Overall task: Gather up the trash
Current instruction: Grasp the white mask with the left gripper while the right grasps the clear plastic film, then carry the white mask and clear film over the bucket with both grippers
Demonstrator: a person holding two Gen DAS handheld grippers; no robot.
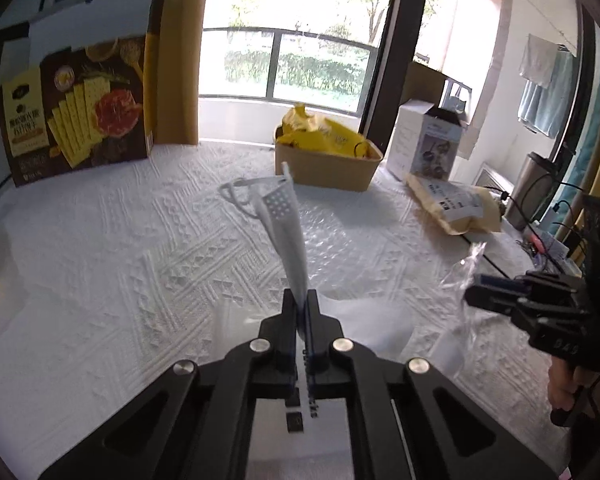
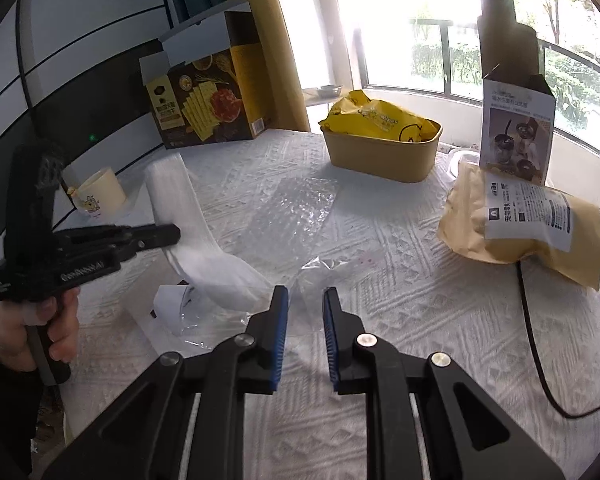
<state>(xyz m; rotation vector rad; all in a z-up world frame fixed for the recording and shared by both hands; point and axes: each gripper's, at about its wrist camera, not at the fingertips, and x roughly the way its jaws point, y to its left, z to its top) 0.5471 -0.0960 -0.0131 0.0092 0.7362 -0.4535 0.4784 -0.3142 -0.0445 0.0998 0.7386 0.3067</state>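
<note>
The left gripper is clamped on a pale blue face mask, which sticks up ahead of its fingers above the white textured tablecloth. The right gripper, jaws narrowly apart, pinches a clear plastic wrapper. Beyond both stands a tan paper bowl holding a yellow snack bag.

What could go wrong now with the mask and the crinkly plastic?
The left hand-held gripper pinches only one end of the face mask, so the mask could slip out. The right hand-held gripper seems to hold the thin clear plastic by an edge, so it might slide free. The mask's dangling ear loop might snag on the brown tub.
</note>
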